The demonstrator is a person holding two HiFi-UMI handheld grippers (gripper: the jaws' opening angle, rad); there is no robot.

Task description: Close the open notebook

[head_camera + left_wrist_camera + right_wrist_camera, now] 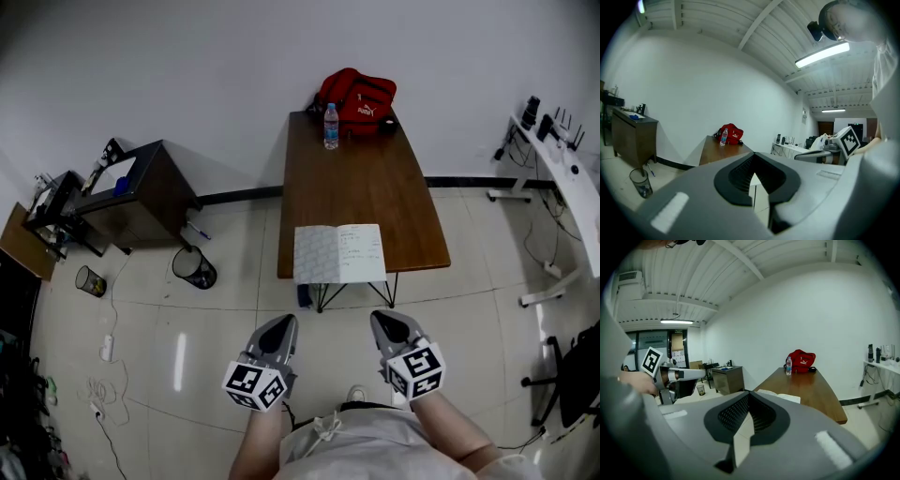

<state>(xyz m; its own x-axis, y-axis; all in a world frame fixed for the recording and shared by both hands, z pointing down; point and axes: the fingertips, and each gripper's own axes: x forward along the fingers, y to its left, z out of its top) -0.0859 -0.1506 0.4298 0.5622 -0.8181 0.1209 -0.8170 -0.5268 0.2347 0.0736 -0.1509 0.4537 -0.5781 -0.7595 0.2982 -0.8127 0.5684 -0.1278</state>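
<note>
Right, nearest to us we have the left tool (pixel 278 330) and the right tool (pixel 392 328), both with jaws pressed together on nothing, both hanging over the tiled floor (pixel 187 337) well short of the bench (pixel 356 178). Next out is the notebook (pixel 339 253), lying open and flat at the bench's near edge, handwriting showing on the right page. We reckon it's light and floppy: thin paper that bends rather than levers, and likely to skate on that smooth brown wood if we just shove it. So we'd take the outer edge of one half, get a jaw under the sheets, and swing it over the spine while the other tool pins the other half down. Further along, the bench top is bare until the far end, where a water bottle (pixel 331 127) stands just beside a red bag (pixel 358 98) against the white wall. Off left sit a wire bin (pixel 194 268) and a dark cabinet (pixel 141 192); off right, a white desk (pixel 562 169).
</note>
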